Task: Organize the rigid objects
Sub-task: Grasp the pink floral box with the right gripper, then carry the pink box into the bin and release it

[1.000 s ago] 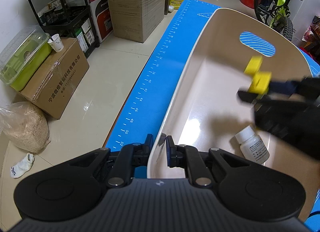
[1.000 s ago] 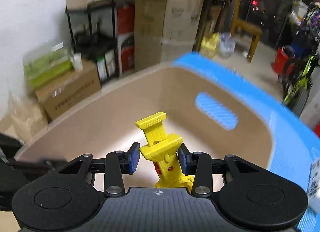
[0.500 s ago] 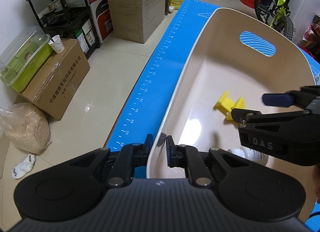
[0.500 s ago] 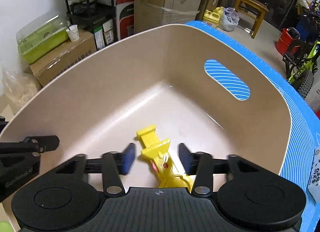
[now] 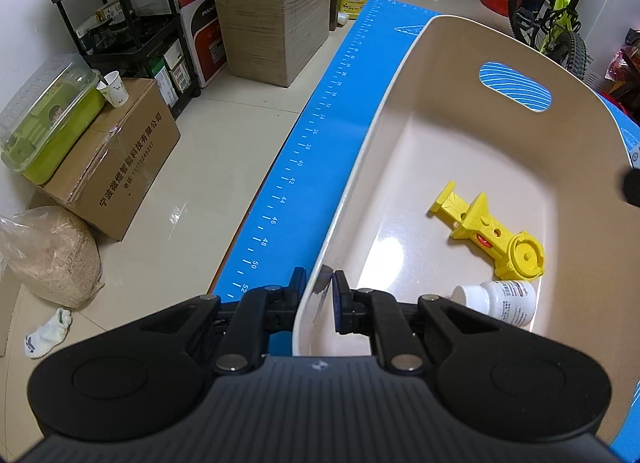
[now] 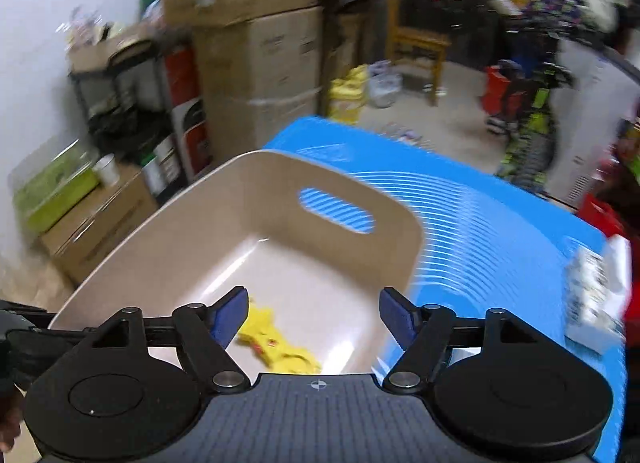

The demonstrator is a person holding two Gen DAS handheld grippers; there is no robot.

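Observation:
A beige plastic bin with a handle slot stands on a blue ruled mat. My left gripper is shut on the bin's near rim. A yellow plastic toy lies flat on the bin floor, with a small white bottle on its side next to it. In the right wrist view my right gripper is open and empty above the bin, with the yellow toy below it. The view is blurred.
A white box or packet lies on the mat to the right of the bin. Off the table's left edge are cardboard boxes, a black shelf, a green container and a bag on the floor.
My right gripper opened and let the yellow toy drop into the bin, then pulled up and back out of the left wrist view. My left gripper kept its hold on the rim.

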